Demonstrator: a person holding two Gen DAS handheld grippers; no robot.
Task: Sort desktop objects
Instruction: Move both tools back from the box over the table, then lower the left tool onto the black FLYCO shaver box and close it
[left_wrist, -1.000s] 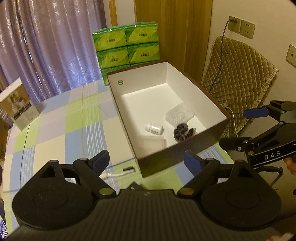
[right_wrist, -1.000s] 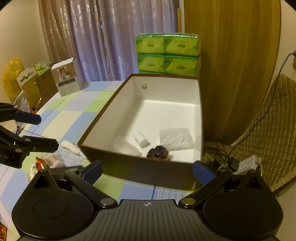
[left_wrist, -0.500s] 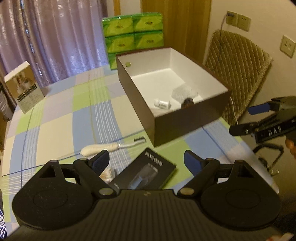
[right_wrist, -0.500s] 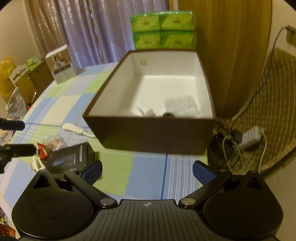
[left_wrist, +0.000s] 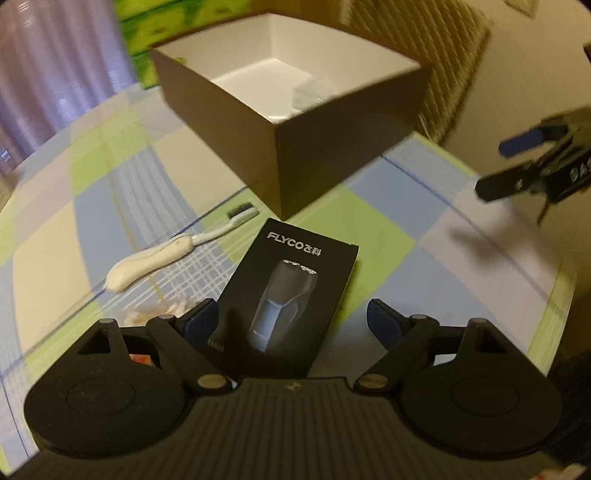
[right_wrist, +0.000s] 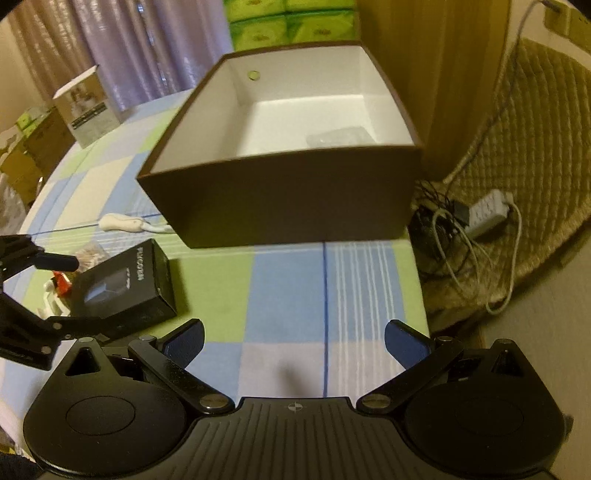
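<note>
The left gripper (left_wrist: 291, 321) is hovering with jaws open and empty directly over the near end of the shaver box (left_wrist: 291, 295), lying flat on the counter (left_wrist: 424, 266), long axis running away between them, while the right gripper (right_wrist: 293, 341), likewise open, is standing well apart.

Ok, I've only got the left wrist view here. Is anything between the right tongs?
Observer: No. The right tongs are open, with only the checked tablecloth below them.
Operator: Anything off the table's right side to avoid?
Observer: Yes, a white power strip with tangled cables lies down there, right of the brown box.
Operator: Is anything else standing on the table?
Observer: A small photo-printed carton stands upright near the far left edge.
</note>
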